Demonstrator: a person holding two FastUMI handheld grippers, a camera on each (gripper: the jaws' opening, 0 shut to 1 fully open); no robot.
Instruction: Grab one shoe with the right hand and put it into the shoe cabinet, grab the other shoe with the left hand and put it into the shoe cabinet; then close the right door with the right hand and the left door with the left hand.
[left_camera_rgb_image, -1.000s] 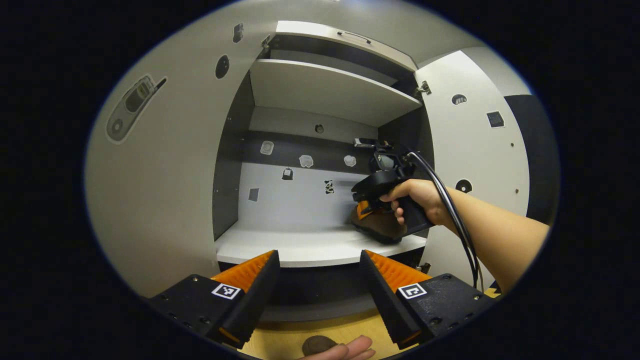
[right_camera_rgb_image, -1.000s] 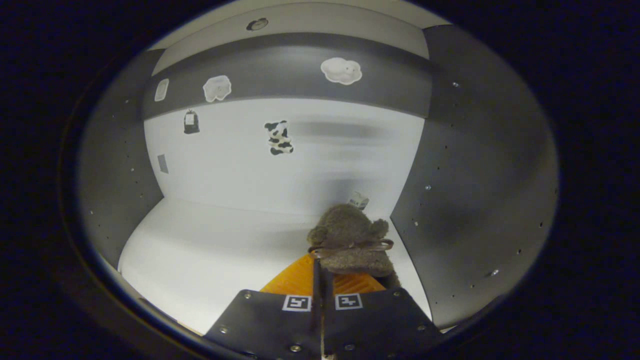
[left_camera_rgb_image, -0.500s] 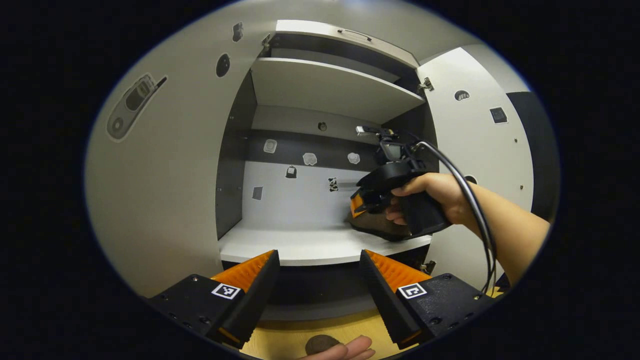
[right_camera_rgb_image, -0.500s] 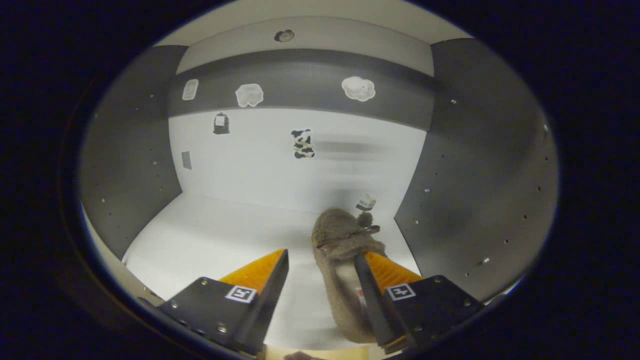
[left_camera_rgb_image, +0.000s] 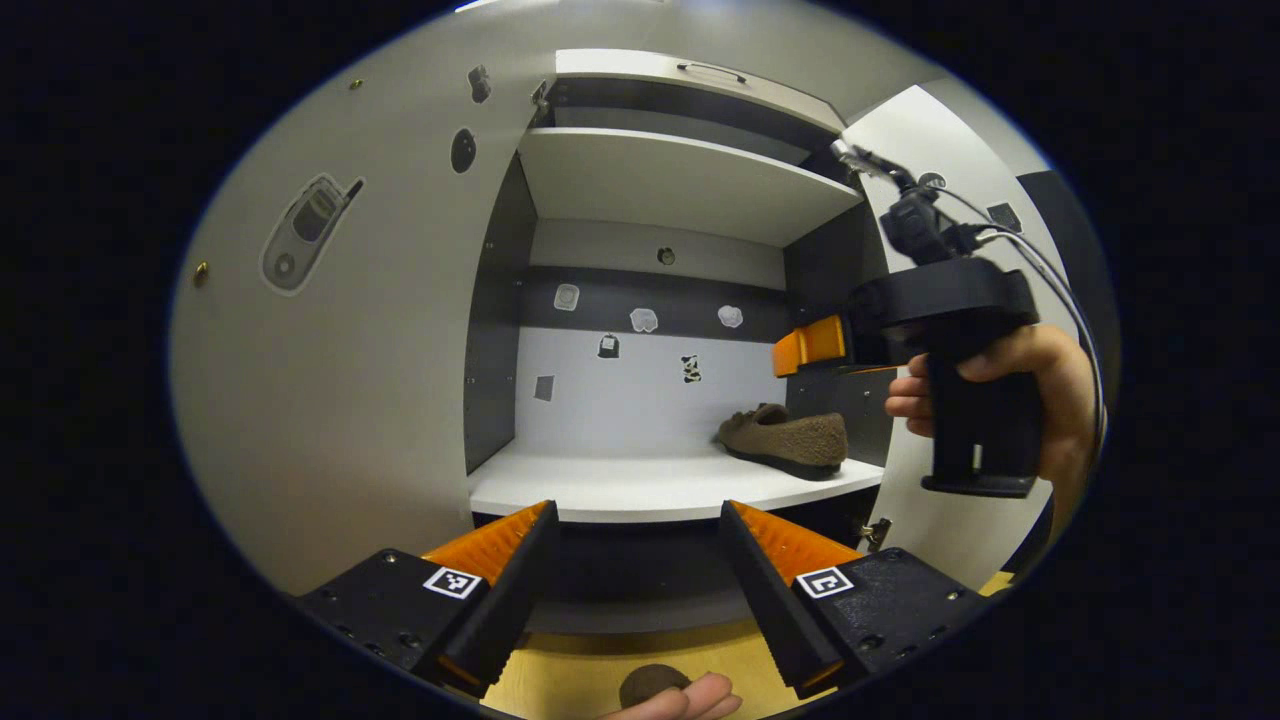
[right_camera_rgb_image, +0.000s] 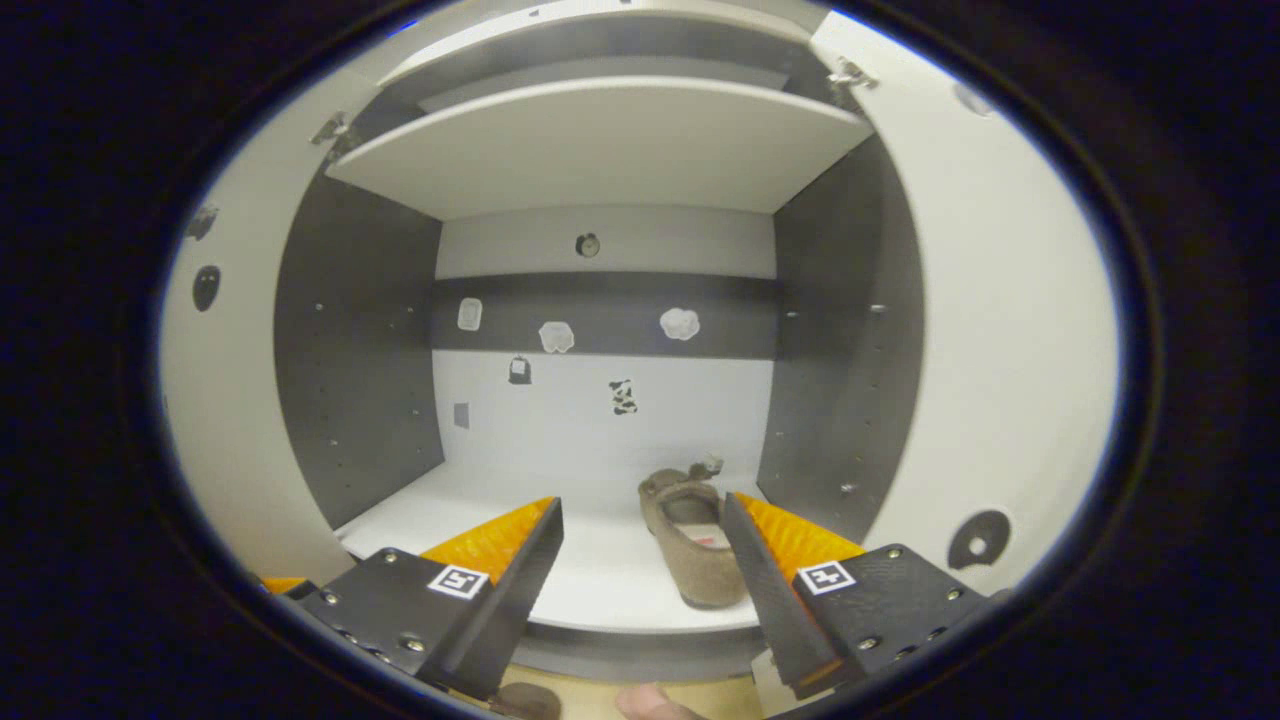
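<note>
Open shoe cabinet (left_camera_rgb_image: 640, 185) ahead, both doors swung wide, stickers dotted along the back panel. On the lower shelf (left_camera_rgb_image: 620, 485), far right and close to the side wall, lies one brown shoe (left_camera_rgb_image: 785, 438) — fuzzy, soft-looking, likely light and easily squashed, so best taken across the collar or heel rim rather than the limp toe. Seen in the right gripper view as lying lengthwise front to back (right_camera_rgb_image: 690, 535), toe with its small bow toward the back panel, open heel toward the shelf edge; from the left gripper view, long axis runs slightly aslant, toe to the left and farther in. Right gripper (right_camera_rgb_image: 640, 560) spread open and empty, just outside the shelf front, shoe between and beyond its fingers, untouched. Left gripper (left_camera_rgb_image: 635, 560) also spread open, holding nothing, low before the cabinet. Near the floor, a second brown shoe (left_camera_rgb_image: 652, 686) just peeks in at the bottom edge beside fingertips of a hand (left_camera_rgb_image: 690, 698) — probably next for the left side.
</note>
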